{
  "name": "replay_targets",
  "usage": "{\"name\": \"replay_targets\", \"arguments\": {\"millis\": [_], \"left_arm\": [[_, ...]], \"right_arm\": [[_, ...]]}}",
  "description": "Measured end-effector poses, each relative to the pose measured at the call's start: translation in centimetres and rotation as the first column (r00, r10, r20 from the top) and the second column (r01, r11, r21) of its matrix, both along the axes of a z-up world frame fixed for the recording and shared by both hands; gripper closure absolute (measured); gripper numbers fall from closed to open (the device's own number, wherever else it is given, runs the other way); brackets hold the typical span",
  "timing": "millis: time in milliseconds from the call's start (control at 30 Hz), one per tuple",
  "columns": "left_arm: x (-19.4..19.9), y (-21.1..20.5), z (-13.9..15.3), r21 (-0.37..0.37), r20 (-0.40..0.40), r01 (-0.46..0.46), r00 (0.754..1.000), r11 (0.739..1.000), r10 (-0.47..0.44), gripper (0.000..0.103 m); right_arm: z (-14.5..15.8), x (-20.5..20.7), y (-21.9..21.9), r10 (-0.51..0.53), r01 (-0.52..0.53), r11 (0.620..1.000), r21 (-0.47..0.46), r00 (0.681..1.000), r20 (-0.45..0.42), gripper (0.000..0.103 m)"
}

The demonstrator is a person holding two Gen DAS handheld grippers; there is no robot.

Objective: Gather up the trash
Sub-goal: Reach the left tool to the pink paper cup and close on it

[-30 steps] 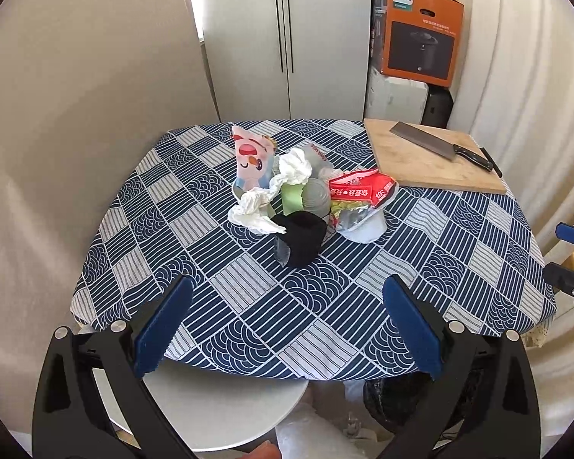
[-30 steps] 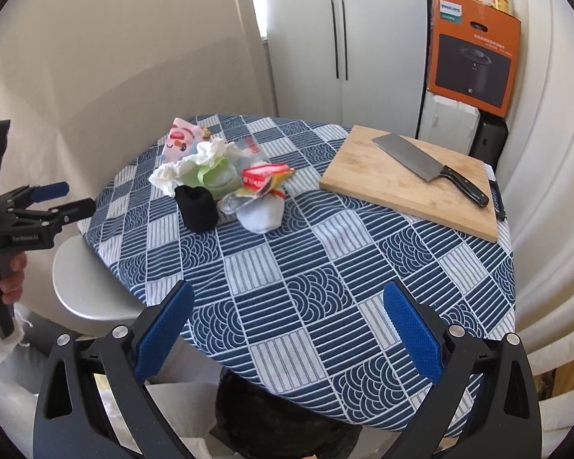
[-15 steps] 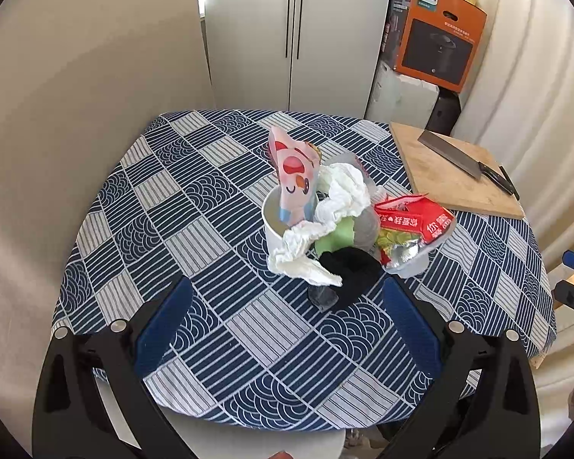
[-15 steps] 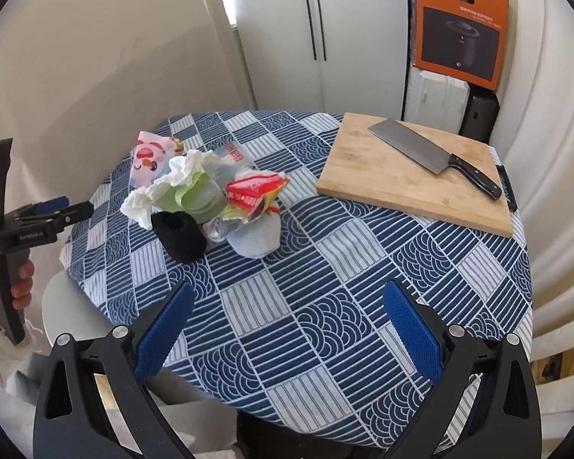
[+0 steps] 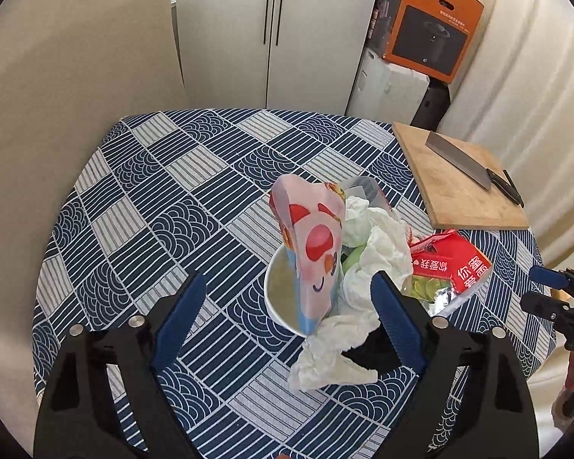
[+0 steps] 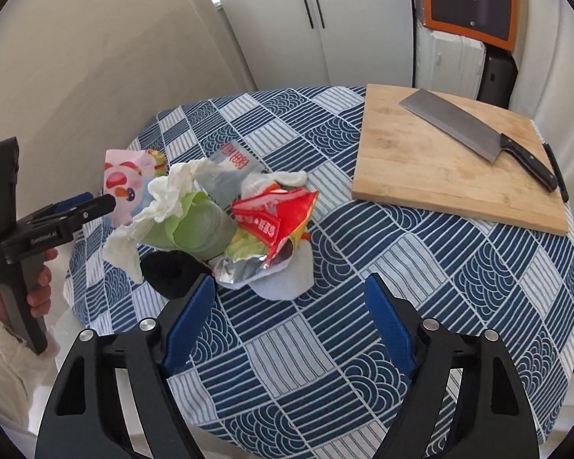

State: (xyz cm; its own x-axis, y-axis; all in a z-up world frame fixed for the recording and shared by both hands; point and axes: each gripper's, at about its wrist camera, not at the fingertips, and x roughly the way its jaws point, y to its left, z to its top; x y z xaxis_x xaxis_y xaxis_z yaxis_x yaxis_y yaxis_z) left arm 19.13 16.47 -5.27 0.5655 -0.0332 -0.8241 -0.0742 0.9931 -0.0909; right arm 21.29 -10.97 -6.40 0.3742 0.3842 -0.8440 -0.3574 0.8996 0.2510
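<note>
On the blue patterned tablecloth, near its middle, lay a heap of trash: white paper cup with pink cartoon wrapper standing in it, crumpled white tissue hanging over the near side, green cup on its side, red snack bag over a second white cup, black sock-like piece at the front

Above the heap, hovered over the pink wrapper and tissue with left gripper, tongs spread wide, pinching nothing

Beside the heap, held right gripper over bare cloth, tongs also spread apart, empty

Farther right, on wooden cutting board, lay a cleaver; behind the table, stood white cabinet and orange box
</note>
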Motion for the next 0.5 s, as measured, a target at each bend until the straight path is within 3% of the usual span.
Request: {"name": "replay_targets", "arguments": {"millis": [100,200,300,367,400,467,500], "left_arm": [[1.1,-0.5,-0.4,-0.012,-0.002,0.049,0.999,0.999,-0.049,0.023],[1.9,-1.4,-0.6,0.001,-0.008,0.095,0.995,0.995,-0.095,0.037],[2.5,-2.2,-1.1,0.028,-0.028,0.123,0.992,0.992,-0.122,0.059],[2.7,-2.5,-1.3,0.042,-0.034,0.128,0.991,0.991,-0.127,0.079],[2.8,-2.5,-1.4,0.037,-0.042,0.135,0.99,0.99,-0.134,0.08],[2.6,-2.5,-1.3,0.03,-0.038,0.137,0.99,0.99,-0.135,0.089],[2.5,-2.5,-1.2,0.034,-0.037,0.138,0.99,0.99,-0.137,0.089]], "right_arm": [[-1.1,1.6,0.6,-0.006,0.007,0.999,0.033,0.999,-0.034,0.027],[-2.2,3.0,1.0,-0.008,0.013,0.998,0.066,0.998,-0.069,0.029],[-4.0,4.3,1.3,-0.001,0.02,0.991,0.132,0.99,-0.138,0.038],[-5.2,5.0,1.5,-0.002,0.032,0.986,0.163,0.983,-0.182,0.055],[-5.7,5.2,1.6,-0.002,0.038,0.984,0.175,0.98,-0.2,0.062],[-6.3,5.5,1.8,-0.002,0.046,0.979,0.2,0.976,-0.219,0.094],[-6.3,5.6,1.8,-0.001,0.049,0.976,0.213,0.975,-0.22,0.094]]}}
